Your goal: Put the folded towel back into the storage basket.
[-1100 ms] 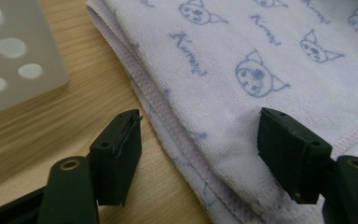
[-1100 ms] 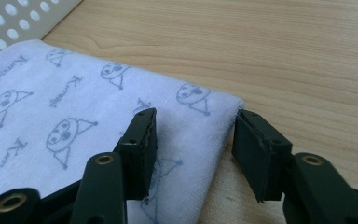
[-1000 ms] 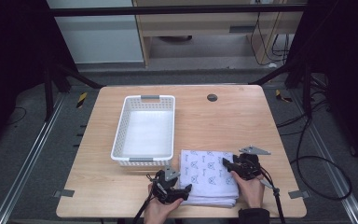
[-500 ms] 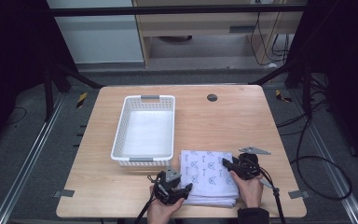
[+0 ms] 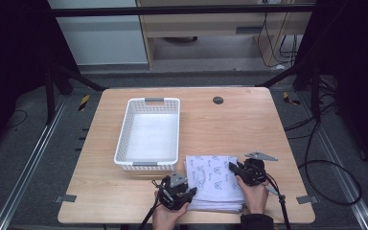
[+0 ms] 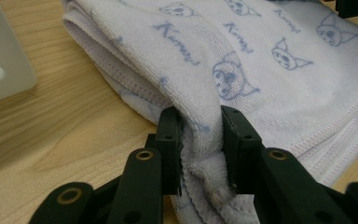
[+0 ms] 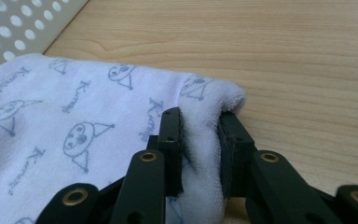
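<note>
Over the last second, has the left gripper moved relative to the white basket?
No. The left gripper keeps its place just below the white basket's near rim, shut on the towel.

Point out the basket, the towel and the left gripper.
basket [image 5: 122,143]: high view, on its left wall.
towel [image 5: 211,175]: high view, on the printed top face between the two grippers.
left gripper [image 6: 200,144]: left gripper view, midway between its jaws, which pinch a fold of the cloth.
</note>
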`<state>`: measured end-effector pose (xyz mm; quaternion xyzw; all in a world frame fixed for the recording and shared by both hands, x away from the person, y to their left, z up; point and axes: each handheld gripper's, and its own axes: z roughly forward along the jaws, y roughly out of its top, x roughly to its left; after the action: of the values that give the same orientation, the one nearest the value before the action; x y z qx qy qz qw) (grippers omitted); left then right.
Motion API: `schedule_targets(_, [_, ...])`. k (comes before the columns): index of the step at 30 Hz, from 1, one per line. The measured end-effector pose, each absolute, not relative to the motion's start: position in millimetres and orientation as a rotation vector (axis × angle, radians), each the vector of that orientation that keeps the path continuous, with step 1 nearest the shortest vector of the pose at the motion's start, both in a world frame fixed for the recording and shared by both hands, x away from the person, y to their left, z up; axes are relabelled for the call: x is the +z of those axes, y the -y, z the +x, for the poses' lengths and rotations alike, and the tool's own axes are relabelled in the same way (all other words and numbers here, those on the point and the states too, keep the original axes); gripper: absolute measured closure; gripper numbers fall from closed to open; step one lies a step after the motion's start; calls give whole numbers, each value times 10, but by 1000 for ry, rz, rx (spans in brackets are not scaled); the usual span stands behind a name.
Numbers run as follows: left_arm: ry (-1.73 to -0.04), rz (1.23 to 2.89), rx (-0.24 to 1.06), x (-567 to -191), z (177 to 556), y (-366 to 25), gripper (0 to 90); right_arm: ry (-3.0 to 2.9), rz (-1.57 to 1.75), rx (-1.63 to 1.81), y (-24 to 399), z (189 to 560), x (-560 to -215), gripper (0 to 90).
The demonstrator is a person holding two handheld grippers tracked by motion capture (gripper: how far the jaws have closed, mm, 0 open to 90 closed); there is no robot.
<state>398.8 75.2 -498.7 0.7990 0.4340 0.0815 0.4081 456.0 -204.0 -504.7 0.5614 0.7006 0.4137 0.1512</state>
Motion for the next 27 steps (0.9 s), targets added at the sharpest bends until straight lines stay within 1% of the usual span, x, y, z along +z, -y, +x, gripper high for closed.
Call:
schedule_targets(3, [-1086,2005,192,-4980,3999,-767,712,-2020,1583,1144,2001,4555,-5016,758])
schedule_targets(8, [-1078,1983,168,-4941,4014,-800,723,-2020,1586,1169,2027,4560,-5000,766])
schedule_targets(10, [-1054,1984,194,-4878,4000,-802,724,-2022,1571,1181,2036,4543,-4960,770])
schedule_targets(14, [-1018,1984,207,-4801,3976,-807,725,-2011,1552,1215,2046,4505,-4882,773])
schedule_targets(27, [-961,1941,248,-4514,3926,-882,725,-1954,1476,1281,2060,4370,-4595,773])
